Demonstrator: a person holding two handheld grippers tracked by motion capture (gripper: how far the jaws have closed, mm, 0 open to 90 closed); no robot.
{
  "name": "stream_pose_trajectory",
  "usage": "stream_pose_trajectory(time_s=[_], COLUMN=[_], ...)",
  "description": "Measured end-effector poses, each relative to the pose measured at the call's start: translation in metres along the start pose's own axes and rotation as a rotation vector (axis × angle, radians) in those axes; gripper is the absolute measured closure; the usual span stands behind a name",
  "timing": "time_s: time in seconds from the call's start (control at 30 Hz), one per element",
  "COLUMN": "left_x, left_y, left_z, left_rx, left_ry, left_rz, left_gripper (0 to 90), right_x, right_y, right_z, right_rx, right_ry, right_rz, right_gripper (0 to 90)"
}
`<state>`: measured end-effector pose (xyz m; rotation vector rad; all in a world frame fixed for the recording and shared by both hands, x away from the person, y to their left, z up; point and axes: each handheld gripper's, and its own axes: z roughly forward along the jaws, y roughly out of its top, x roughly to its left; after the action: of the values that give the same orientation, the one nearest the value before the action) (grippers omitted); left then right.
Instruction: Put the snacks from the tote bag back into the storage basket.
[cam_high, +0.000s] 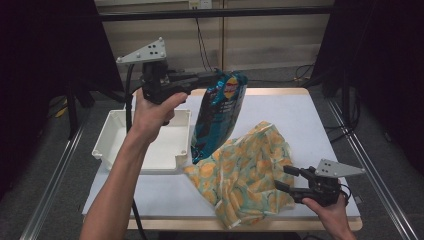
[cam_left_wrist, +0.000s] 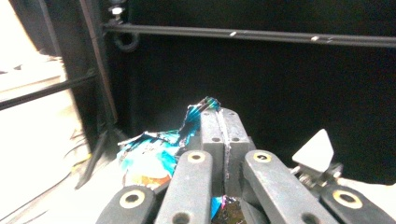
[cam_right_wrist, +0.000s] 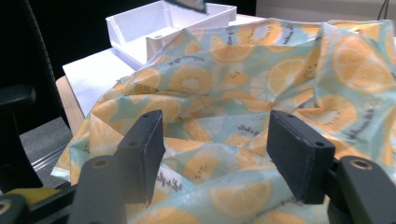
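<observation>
A blue crisp bag (cam_high: 218, 115) hangs in the air above the table, its lower end by the white tray's right wall. My left gripper (cam_high: 216, 76) is shut on the bag's top edge, and the left gripper view has blue foil (cam_left_wrist: 198, 114) sticking out beside the closed jaws. A cloth bag printed with orange slices (cam_high: 245, 172) lies crumpled on the table's right front. My right gripper (cam_high: 286, 177) is open at the cloth's right edge; its pads (cam_right_wrist: 144, 149) stand apart just in front of the fabric (cam_right_wrist: 224, 93) and grip nothing.
A white plastic tray (cam_high: 125, 137) sits at the table's left, seen again behind the cloth (cam_right_wrist: 135, 28). The table has a white top (cam_high: 295, 112) with a wooden rim. Dark curtains and metal rails flank both sides.
</observation>
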<state>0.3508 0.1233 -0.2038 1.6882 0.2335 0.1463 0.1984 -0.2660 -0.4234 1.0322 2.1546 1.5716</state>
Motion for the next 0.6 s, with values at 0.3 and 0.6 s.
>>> stream_pose_trajectory(time_s=[0.3,0.6], left_x=[0.011,0.023], left_y=[-0.006,-0.021], left_z=[-0.032,-0.059], left_rx=[0.012,0.005], left_ry=[0.083,0.156], left_rz=[-0.011,-0.041], left_gripper=[90.0,90.0], right_x=[-0.001,-0.005], right_y=[-0.005,-0.008], right_z=[-0.009,-0.008], right_rx=[-0.027,-0.030], right_ry=[-0.023,-0.021], right_rz=[0.018,0.022], right_gripper=[35.2,34.0])
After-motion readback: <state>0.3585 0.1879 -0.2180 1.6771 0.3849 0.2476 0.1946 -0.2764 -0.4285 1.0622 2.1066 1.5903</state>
